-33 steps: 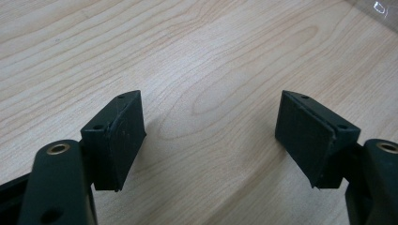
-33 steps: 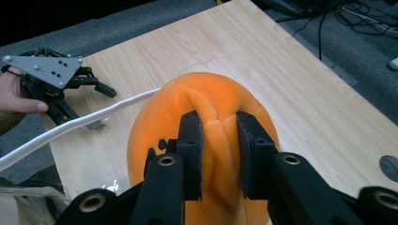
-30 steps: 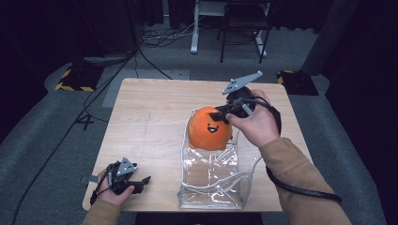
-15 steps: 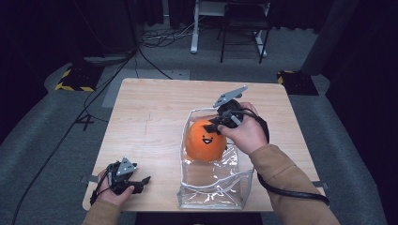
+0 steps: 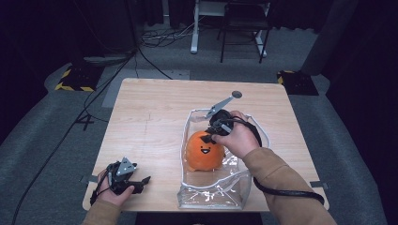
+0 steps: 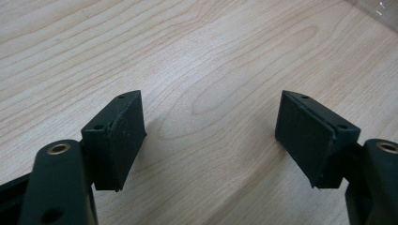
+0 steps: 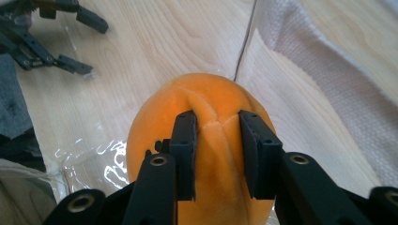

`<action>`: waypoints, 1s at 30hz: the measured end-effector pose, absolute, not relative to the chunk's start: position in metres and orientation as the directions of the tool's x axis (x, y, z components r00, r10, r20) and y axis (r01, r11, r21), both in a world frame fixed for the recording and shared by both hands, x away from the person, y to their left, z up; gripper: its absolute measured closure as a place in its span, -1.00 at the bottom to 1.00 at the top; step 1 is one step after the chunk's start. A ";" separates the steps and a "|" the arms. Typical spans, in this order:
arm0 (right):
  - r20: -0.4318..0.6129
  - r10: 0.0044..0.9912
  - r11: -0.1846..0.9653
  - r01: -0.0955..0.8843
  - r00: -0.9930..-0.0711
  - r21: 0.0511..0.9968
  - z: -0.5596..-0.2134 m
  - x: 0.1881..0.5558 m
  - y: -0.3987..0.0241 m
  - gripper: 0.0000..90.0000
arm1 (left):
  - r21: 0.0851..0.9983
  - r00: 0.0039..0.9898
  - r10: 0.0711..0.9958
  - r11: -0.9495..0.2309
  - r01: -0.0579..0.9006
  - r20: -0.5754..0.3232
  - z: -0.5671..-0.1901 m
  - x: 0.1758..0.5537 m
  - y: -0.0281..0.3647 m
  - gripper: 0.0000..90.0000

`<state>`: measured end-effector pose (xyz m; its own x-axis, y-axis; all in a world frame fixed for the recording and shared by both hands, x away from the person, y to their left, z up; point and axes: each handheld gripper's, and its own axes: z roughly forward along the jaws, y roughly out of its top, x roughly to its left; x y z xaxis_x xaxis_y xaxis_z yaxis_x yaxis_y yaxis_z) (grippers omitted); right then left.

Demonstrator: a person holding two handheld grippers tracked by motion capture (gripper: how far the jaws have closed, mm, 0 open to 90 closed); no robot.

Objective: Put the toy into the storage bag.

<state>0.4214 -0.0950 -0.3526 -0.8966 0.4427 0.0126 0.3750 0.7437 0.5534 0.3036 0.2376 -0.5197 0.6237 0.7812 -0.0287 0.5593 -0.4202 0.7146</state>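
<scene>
High view: nearest, the left gripper [image 5: 126, 177] rests on the table [image 5: 150, 117] at the near left corner, same spot as a second ago. In the left gripper view its jaws stand wide apart with bare wood between them, holding nothing. Idle hand.

Next, the clear pouch [image 5: 211, 190] lies right of centre, mouth up and open, white-edged rim toward the far side. The orange plush [image 5: 204, 151] with a small face now sits inside the pouch walls. A second ago it was up over the pouch's far rim; half a second ago it was partway in. So it has been lowered and drawn toward the person.

Right gripper [image 5: 217, 129] is over the plush's top. In the right gripper view the jaws [image 7: 217, 154] are pinched on a fold of plush fabric, gap narrow, grip not yet let go.

Judgement: the task looks like bagging the toy; insertion looks almost done, release and closing remain. Risk: plush snags the floppy rim on withdrawal.

Farther: cables, a chair, dark floor.
</scene>
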 end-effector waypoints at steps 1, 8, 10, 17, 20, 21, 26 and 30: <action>0.013 0.443 0.744 0.375 -0.897 0.553 -0.353 0.421 -0.095 0.52 | 0.715 0.623 0.781 -0.419 0.559 -0.030 -0.520 0.304 0.238 -0.45; 0.017 0.440 0.765 0.385 -0.898 0.516 -0.361 0.423 -0.093 0.48 | 0.714 0.623 0.781 -0.421 0.559 -0.028 -0.520 0.304 0.238 -0.45; 0.016 0.438 0.769 0.384 -0.899 0.511 -0.362 0.423 -0.092 0.48 | 0.714 0.623 0.781 -0.421 0.559 -0.028 -0.520 0.304 0.238 -0.45; 0.021 0.440 0.773 0.391 -0.898 0.500 -0.364 0.423 -0.092 0.41 | 0.714 0.624 0.781 -0.421 0.559 -0.029 -0.520 0.304 0.238 -0.45; 0.028 0.444 0.768 0.397 -0.896 0.502 -0.365 0.423 -0.094 0.33 | 0.714 0.623 0.781 -0.421 0.559 -0.028 -0.520 0.304 0.238 -0.45; 0.028 0.444 0.768 0.397 -0.896 0.502 -0.365 0.423 -0.094 0.33 | 0.715 0.624 0.781 -0.420 0.559 -0.029 -0.520 0.304 0.238 -0.45; 0.037 0.452 0.763 0.408 -0.891 0.502 -0.365 0.422 -0.096 0.24 | 0.714 0.624 0.781 -0.421 0.559 -0.028 -0.520 0.304 0.238 -0.45; 0.030 0.457 0.762 0.409 -0.889 0.503 -0.365 0.420 -0.098 0.08 | 0.715 0.624 0.781 -0.420 0.559 -0.028 -0.520 0.304 0.238 -0.45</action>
<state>0.4201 -0.0979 -0.3648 -0.8887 0.4575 0.0304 0.4092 0.7616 0.5026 0.3036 0.2376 -0.5197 0.6237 0.7811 -0.0282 0.5589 -0.4205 0.7147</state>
